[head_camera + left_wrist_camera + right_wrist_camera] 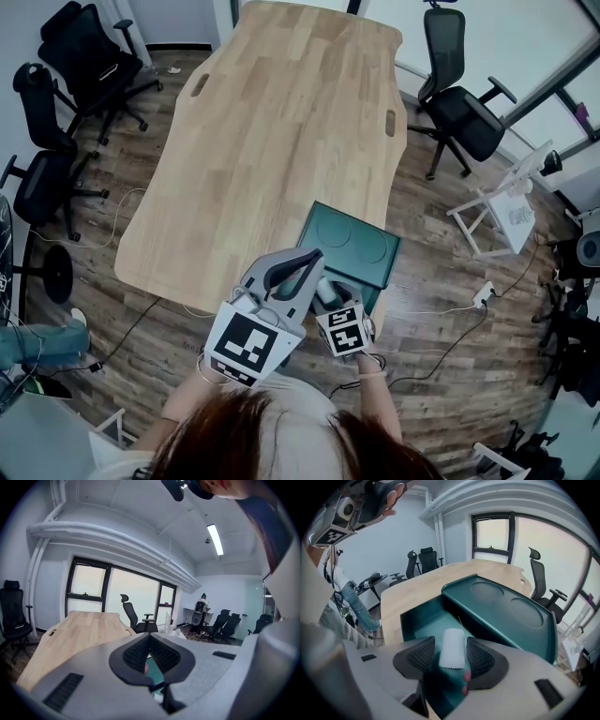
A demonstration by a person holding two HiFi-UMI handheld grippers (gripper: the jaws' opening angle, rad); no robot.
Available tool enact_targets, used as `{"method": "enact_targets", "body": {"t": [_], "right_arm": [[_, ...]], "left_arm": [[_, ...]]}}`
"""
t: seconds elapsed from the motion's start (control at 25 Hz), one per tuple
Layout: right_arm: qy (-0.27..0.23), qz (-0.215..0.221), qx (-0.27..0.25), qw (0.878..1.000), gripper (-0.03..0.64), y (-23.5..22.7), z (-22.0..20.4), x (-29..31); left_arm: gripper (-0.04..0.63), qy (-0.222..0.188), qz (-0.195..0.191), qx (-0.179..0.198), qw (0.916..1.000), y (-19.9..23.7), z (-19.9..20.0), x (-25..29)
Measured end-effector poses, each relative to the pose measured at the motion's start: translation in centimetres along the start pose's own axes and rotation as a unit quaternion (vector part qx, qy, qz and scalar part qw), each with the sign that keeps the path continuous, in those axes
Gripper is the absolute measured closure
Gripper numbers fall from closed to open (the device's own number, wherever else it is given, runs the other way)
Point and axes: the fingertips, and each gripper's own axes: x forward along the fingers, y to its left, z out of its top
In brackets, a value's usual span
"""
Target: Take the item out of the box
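A dark green box (423, 617) stands open on the near end of the wooden table (272, 141), its lid (506, 606) leaning back. Inside lies a white roll (453, 648), small and pale in the head view (328, 292). My right gripper (449, 645) reaches into the box, jaws open on either side of the roll, with a gap at the left pad. My left gripper (314, 255) hovers above the box's left side, raised and tilted, with the jaws shut on nothing (150, 637). A strip of the green box (157, 677) shows below its pads.
Black office chairs stand left (66, 103) and far right (459, 103) of the table. Cables (441, 323) trail across the wood floor near a white rack (506, 202). The far table top (79, 625) carries nothing.
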Motion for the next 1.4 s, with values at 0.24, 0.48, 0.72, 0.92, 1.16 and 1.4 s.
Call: {"method": "enact_targets", "body": {"t": [0.24,0.48,0.72,0.92,1.16,1.4], "right_arm": [[0.018,0.002,0.005,1.000,0.397,-0.3,-0.7,0.8],[0.023,0.002,0.010,1.000,0.396,-0.6,-1.2,1.6],[0.027,0.002,0.020,0.999,0.396,-0.8,-1.3,2.0],[0.035,-0.013,0.011,0.999,0.405,-1.0,-1.6,2.1],[0.040,-0.018,0.012,0.999,0.410,-1.0,-1.7,2.0],[0.029,-0.016,0.013,0.999,0.417,-1.0,-1.5,2.2]], "left_arm": [[0.588,0.005,0.004,-0.001,1.0000,0.1,-0.3,0.2],[0.588,0.010,0.005,-0.002,0.9999,0.2,-0.6,0.2],[0.588,0.015,0.005,-0.001,0.9999,0.2,-0.7,0.2],[0.588,0.015,0.005,0.000,0.9999,0.2,-0.8,0.1],[0.588,0.013,0.005,0.001,0.9999,0.2,-0.7,-0.2],[0.588,0.011,0.008,0.002,0.9999,0.2,-0.8,-0.8]]}}
